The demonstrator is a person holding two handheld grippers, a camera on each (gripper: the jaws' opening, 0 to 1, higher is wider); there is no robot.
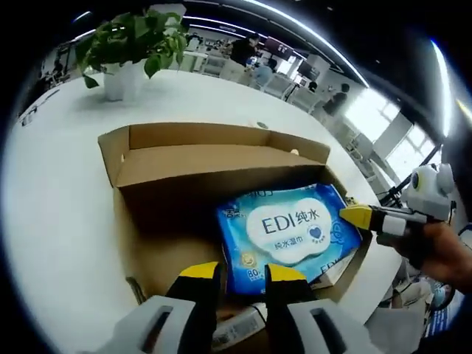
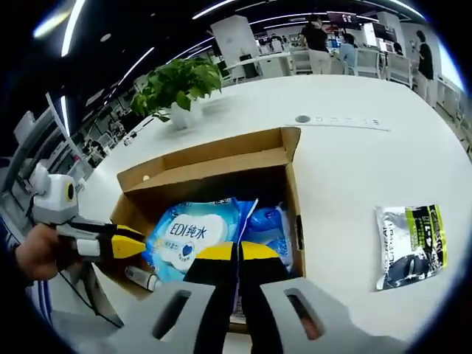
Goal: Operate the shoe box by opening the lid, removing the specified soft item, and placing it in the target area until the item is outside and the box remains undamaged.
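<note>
Cardboard shoe box [image 1: 214, 158], brown, lid already folded back and standing open at the far side; the opening step reads as done, the removal and placing as still to do. Nearest in the left gripper view, at 6 o'clock: left gripper [image 1: 242, 274], yellow-tipped jaws apart with a narrow gap, poised just over the near edge of the blue wet-wipes pack [image 1: 287, 236] and not seen to touch it. Nearest in the right gripper view, at 6 o'clock: right gripper [image 2: 237, 252], jaws together or almost so, tips over the pack's right end; whether they pinch any of its wrapper cannot be told. Contents of the box: the wipes pack, soft, lying flat on the bottom toward the right wall, white label face up, wholly inside; beside it at the near left corner in the right gripper view, a small pale tube-like item [image 2: 140, 278], too small to identify. Box walls appear intact, no tears visible. Outside the box, at 3 o'clock in the right gripper view and well apart from it: a grey-and-green packet [image 2: 409, 243] lying flat on the white table [image 2: 354, 162]. Farthest, at 11 o'clock: a potted plant [image 2: 181, 92] in a white pot.
</note>
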